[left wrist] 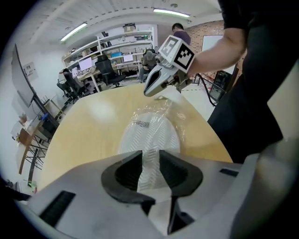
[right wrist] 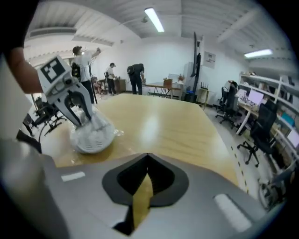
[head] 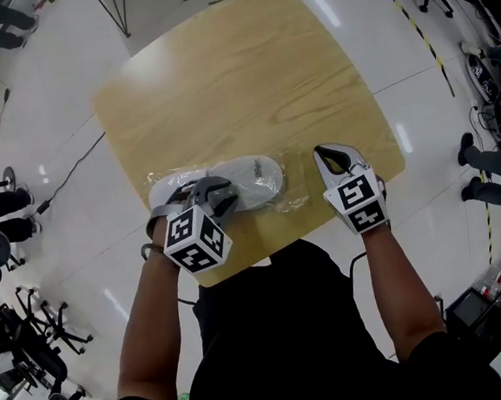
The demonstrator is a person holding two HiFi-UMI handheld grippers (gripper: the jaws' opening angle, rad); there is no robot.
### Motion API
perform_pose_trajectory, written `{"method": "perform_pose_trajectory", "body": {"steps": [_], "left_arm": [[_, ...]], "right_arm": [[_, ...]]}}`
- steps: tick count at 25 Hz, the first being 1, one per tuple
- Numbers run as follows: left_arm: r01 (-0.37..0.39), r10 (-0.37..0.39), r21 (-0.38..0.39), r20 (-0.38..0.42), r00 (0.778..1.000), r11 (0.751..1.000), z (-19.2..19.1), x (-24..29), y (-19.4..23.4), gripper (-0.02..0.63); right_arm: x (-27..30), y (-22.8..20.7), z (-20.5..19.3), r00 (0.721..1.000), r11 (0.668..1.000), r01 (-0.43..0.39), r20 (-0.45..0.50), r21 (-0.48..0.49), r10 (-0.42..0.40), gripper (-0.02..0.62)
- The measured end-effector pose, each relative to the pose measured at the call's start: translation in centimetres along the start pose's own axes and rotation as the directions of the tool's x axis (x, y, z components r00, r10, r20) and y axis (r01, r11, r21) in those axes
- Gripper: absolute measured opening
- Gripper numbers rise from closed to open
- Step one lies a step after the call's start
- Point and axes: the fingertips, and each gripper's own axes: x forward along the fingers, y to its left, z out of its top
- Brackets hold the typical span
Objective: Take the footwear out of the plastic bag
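Note:
A white slipper (head: 251, 182) lies sole-up inside a clear plastic bag (head: 298, 192) near the front edge of the wooden table (head: 239, 74). My left gripper (head: 208, 197) comes down on the slipper's left end. In the left gripper view its jaws (left wrist: 150, 161) pinch the bagged slipper (left wrist: 150, 133) between the pads. My right gripper (head: 327, 155) is shut and empty, hovering just right of the bag's loose end. In the right gripper view, only bare tabletop lies beyond the right gripper (right wrist: 147, 161). The slipper (right wrist: 91, 135) and left gripper (right wrist: 84, 122) sit off to the left.
The table's front edge runs just under both grippers, close to the person's body. People stand on the floor at the right (head: 492, 169). Office chairs (head: 36, 344) and desks ring the room. A black cable (head: 74, 171) trails across the floor at the left.

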Motion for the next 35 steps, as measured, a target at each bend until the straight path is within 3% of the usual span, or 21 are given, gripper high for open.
{"method": "perform_pose_trajectory", "body": {"steps": [2, 4, 6, 9, 16, 23, 25, 32, 35], "left_arm": [[-0.013, 0.013, 0.019, -0.005, 1.0, 1.0, 0.1, 0.0, 0.0, 0.121], [-0.018, 0.018, 0.013, -0.005, 1.0, 1.0, 0.1, -0.1, 0.0, 0.121], [-0.016, 0.016, -0.017, 0.001, 1.0, 1.0, 0.2, 0.1, 0.0, 0.121], [-0.013, 0.014, -0.04, 0.007, 1.0, 0.999, 0.4, 0.2, 0.1, 0.121], [-0.015, 0.016, -0.061, 0.019, 1.0, 0.998, -0.2, -0.1, 0.2, 0.118], [-0.011, 0.014, -0.087, 0.033, 0.999, 0.996, -0.2, 0.1, 0.4, 0.117], [-0.017, 0.02, -0.088, 0.034, 0.999, 0.996, -0.1, 0.0, 0.5, 0.115], [-0.037, 0.04, -0.092, 0.032, 0.999, 0.995, -0.1, -0.1, 0.3, 0.112], [-0.044, 0.046, -0.085, 0.024, 0.999, 0.995, -0.2, -0.2, 0.3, 0.11]], "right_arm": [[-1.5, 3.0, 0.0, 0.996, 0.996, -0.081, 0.026, 0.036, 0.08, 0.003], [-1.8, 6.9, -0.6, 0.986, 0.986, -0.165, 0.004, 0.006, 0.165, 0.009], [-1.5, 9.6, -1.6, 0.979, 0.979, -0.2, -0.037, -0.041, 0.198, 0.034], [-1.0, 11.0, -3.0, 0.98, 0.979, -0.19, -0.083, -0.081, 0.183, 0.075], [-2.1, 9.7, -5.3, 0.985, 0.982, -0.154, -0.098, -0.114, 0.143, 0.083], [-2.3, 9.0, -5.7, 0.985, 0.985, -0.163, -0.061, -0.06, 0.16, 0.061], [-2.3, 9.0, -5.6, 0.984, 0.984, -0.171, -0.061, -0.055, 0.168, 0.006], [-2.3, 9.2, -5.5, 0.981, 0.978, -0.186, -0.07, -0.092, 0.18, -0.002], [-2.3, 9.2, -5.4, 0.981, 0.981, -0.188, -0.055, -0.057, 0.185, 0.0]]}}
